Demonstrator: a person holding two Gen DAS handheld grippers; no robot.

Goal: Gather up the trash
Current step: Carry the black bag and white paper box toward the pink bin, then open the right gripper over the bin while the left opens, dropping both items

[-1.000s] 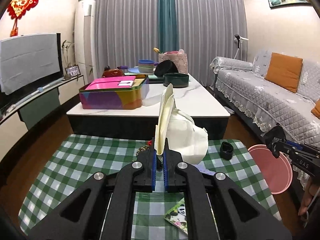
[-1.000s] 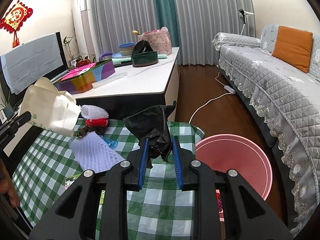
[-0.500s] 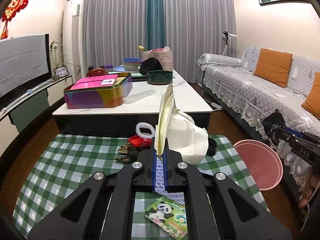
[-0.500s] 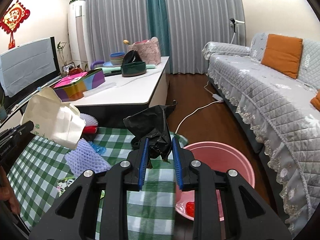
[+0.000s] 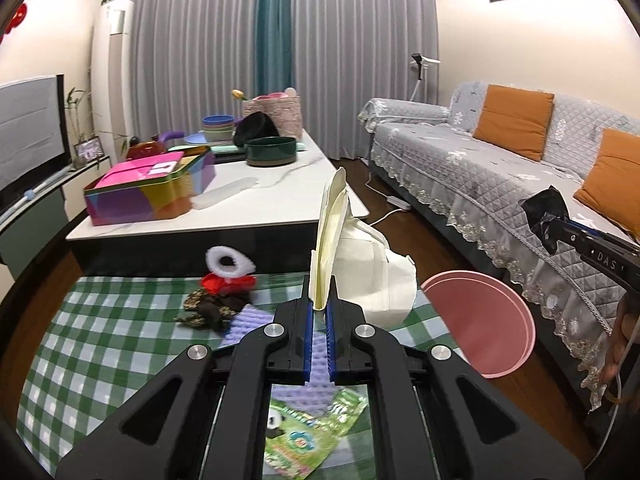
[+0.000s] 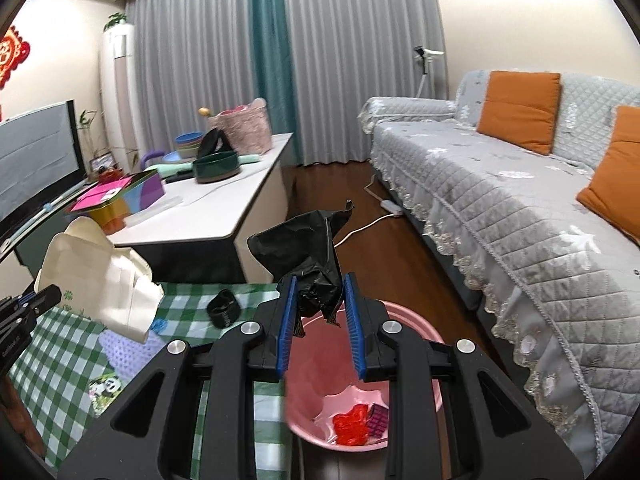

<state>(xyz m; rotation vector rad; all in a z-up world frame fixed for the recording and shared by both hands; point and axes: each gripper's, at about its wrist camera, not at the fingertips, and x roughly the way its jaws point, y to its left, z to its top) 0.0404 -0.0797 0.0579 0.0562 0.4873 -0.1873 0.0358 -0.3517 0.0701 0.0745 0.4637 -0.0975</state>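
Observation:
My left gripper [image 5: 319, 309] is shut on a cream paper bag [image 5: 360, 264], held up over the green checked cloth [image 5: 100, 344]. In the right wrist view the same paper bag [image 6: 100, 272] hangs at the left. My right gripper [image 6: 319, 294] is shut on a crumpled black plastic bag [image 6: 308, 252], above the near rim of the pink bin [image 6: 340, 392]. That bin holds a red piece and a purple wrapper. The bin [image 5: 480, 320] stands on the floor right of the cloth. A panda wrapper [image 5: 312, 436], lilac foam net [image 5: 248, 320], red and white foam [image 5: 228, 272] and a dark scrap lie on the cloth.
A white coffee table [image 5: 256, 200] with a colourful tin [image 5: 148, 188], bowls and a basket stands behind the cloth. A grey sofa [image 6: 520, 220] with orange cushions runs along the right. A black ring [image 6: 224, 310] lies at the cloth's far edge. A white cable crosses the wooden floor.
Both grippers have moved right with their loads. The right one now hangs over the pink bin, whose inside has come into view. The cloth has slid left in both views.

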